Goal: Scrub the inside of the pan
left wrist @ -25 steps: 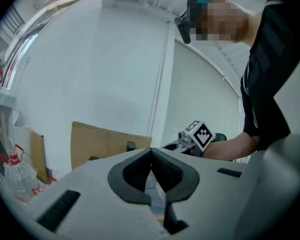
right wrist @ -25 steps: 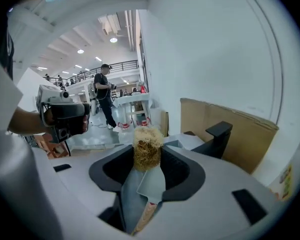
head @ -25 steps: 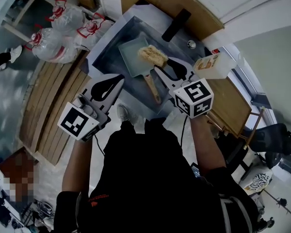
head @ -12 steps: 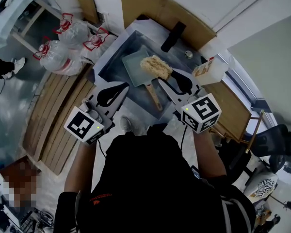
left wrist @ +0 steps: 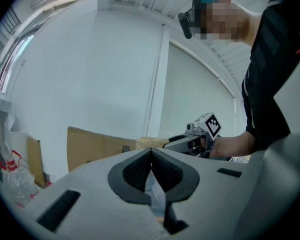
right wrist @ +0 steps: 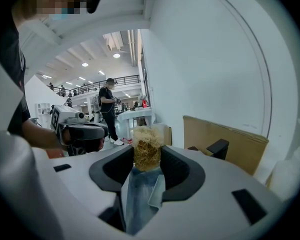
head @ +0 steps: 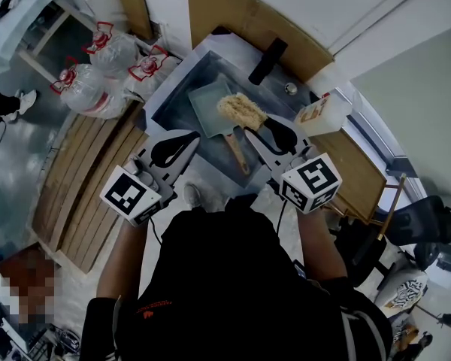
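A pale blue square pan [head: 207, 100] with a wooden handle [head: 237, 150] lies in the steel sink [head: 169, 96]. My right gripper [head: 254, 123] is shut on a tan fibrous scrubber [head: 240, 111], which is over the pan's right side; whether it touches the pan I cannot tell. In the right gripper view the scrubber [right wrist: 147, 144] sticks up between the jaws, with the pan [right wrist: 140, 199] showing below. My left gripper [head: 194, 136] hovers at the sink's near left edge, shut and empty. In the left gripper view its jaws [left wrist: 151, 156] meet with nothing between them.
A black faucet [head: 267, 59] stands behind the sink, with a small carton [head: 319, 113] on the counter to its right. Cardboard [head: 248, 6] leans on the wall. Water jugs [head: 113, 51] and wooden planks [head: 83, 171] lie at left. A person [right wrist: 107, 109] stands far off.
The right gripper has carried the scrubber a little toward the pan's handle side. The head camera shifted slightly. The left gripper has stayed about where it was.
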Action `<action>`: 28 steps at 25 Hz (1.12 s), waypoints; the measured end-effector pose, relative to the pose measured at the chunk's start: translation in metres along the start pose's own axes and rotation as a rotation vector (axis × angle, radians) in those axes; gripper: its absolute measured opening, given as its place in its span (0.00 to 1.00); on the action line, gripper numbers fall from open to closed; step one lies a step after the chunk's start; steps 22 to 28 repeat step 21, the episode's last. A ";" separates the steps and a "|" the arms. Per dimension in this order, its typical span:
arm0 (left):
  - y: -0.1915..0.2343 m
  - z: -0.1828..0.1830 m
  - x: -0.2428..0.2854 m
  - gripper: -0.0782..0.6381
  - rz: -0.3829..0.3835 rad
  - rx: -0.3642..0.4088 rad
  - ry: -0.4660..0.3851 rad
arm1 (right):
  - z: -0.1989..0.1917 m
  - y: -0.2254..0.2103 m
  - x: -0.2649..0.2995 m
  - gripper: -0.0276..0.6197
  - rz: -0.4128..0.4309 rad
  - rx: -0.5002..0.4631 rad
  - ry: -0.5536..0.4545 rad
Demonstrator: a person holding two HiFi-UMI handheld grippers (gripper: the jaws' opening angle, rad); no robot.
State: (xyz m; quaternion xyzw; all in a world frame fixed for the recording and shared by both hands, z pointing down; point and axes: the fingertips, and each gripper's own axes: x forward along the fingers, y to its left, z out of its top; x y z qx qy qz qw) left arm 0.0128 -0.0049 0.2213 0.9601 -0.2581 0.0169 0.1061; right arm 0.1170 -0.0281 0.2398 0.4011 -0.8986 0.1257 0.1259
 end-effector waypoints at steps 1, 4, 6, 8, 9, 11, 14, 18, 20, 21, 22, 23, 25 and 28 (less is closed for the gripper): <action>0.001 0.000 0.001 0.13 0.000 0.000 -0.001 | 0.000 -0.001 0.001 0.31 0.001 -0.001 0.000; 0.003 0.001 0.002 0.13 0.001 0.000 -0.003 | 0.002 -0.002 0.002 0.31 0.003 -0.001 0.002; 0.003 0.001 0.002 0.13 0.001 -0.001 -0.004 | 0.002 -0.002 0.002 0.31 0.004 0.004 0.002; 0.003 0.000 0.003 0.13 0.001 -0.004 -0.004 | 0.003 -0.003 0.002 0.31 0.006 0.010 0.002; 0.003 0.000 0.004 0.13 0.000 -0.004 -0.004 | 0.003 -0.003 0.002 0.31 0.007 0.010 0.003; 0.003 0.000 0.007 0.13 -0.003 -0.005 -0.006 | 0.003 -0.005 0.003 0.31 0.008 0.005 0.008; 0.001 0.000 0.010 0.13 -0.005 -0.009 -0.011 | 0.001 -0.007 0.002 0.31 0.009 0.004 0.018; 0.000 0.000 0.013 0.13 -0.010 -0.010 -0.011 | 0.001 -0.010 0.002 0.31 0.009 0.007 0.019; -0.001 0.000 0.015 0.13 -0.011 -0.012 -0.009 | 0.001 -0.011 0.002 0.31 0.011 0.010 0.019; -0.001 0.000 0.016 0.13 -0.012 -0.012 -0.007 | 0.001 -0.012 0.001 0.31 0.012 0.011 0.019; -0.001 0.000 0.016 0.13 -0.012 -0.012 -0.007 | 0.001 -0.012 0.001 0.31 0.012 0.011 0.019; -0.001 0.000 0.016 0.13 -0.012 -0.012 -0.007 | 0.001 -0.012 0.001 0.31 0.012 0.011 0.019; -0.001 0.000 0.016 0.13 -0.012 -0.012 -0.007 | 0.001 -0.012 0.001 0.31 0.012 0.011 0.019; -0.001 0.000 0.016 0.13 -0.012 -0.012 -0.007 | 0.001 -0.012 0.001 0.31 0.012 0.011 0.019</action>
